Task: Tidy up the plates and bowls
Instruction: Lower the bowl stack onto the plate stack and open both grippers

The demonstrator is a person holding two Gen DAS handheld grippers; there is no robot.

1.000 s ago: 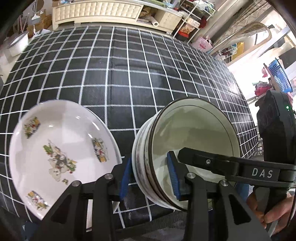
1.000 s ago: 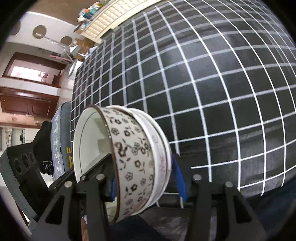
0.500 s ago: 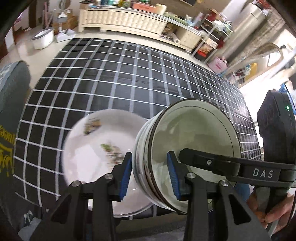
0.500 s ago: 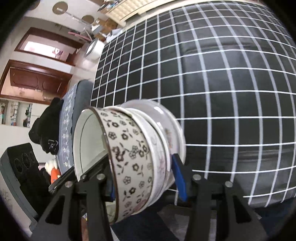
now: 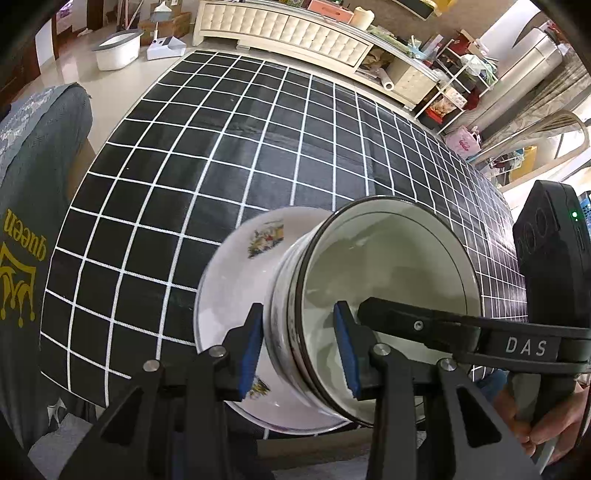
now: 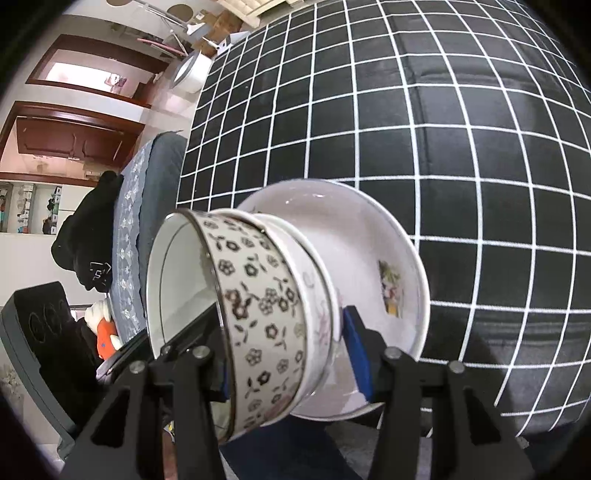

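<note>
Left tongs (image 5: 299,349): pinching the wall of the bowl stack (image 5: 369,306). Blue pads, one against the outer wall, one inside the top bowl. Black fingers run up from the lower edge of the view.

Right tongs (image 6: 288,354): pinching the same stack (image 6: 258,310) from the opposite rim. Right pad (image 6: 356,349) on the outside of the lower bowl; left pad mostly hidden inside the top bowl. In the left view this tool's finger lies across the bowl's mouth, a hand (image 5: 546,424) gripping its handle at lower right.

Stack: two nested bowls at least. Top bowl (image 6: 255,306) with dark flower print outside, plain white inside, dark rim. Lower bowl (image 6: 317,306) white with faint pink print, showing beneath the top one's wall. Stack tilted, mouth turned toward the cameras, base toward the plate.

Plate (image 5: 236,277): white, coloured motifs on the rim, lying on the cloth near the table's front edge. Stack base sits over its centre; whether it touches cannot be told. Plate rim shows on both sides of the stack in the right view (image 6: 402,266).

Cloth (image 5: 258,147): black with white grid, covering the table.

Surroundings: chair back with grey garment (image 5: 37,184) at left; cream cabinet (image 5: 280,33) beyond the table.
</note>
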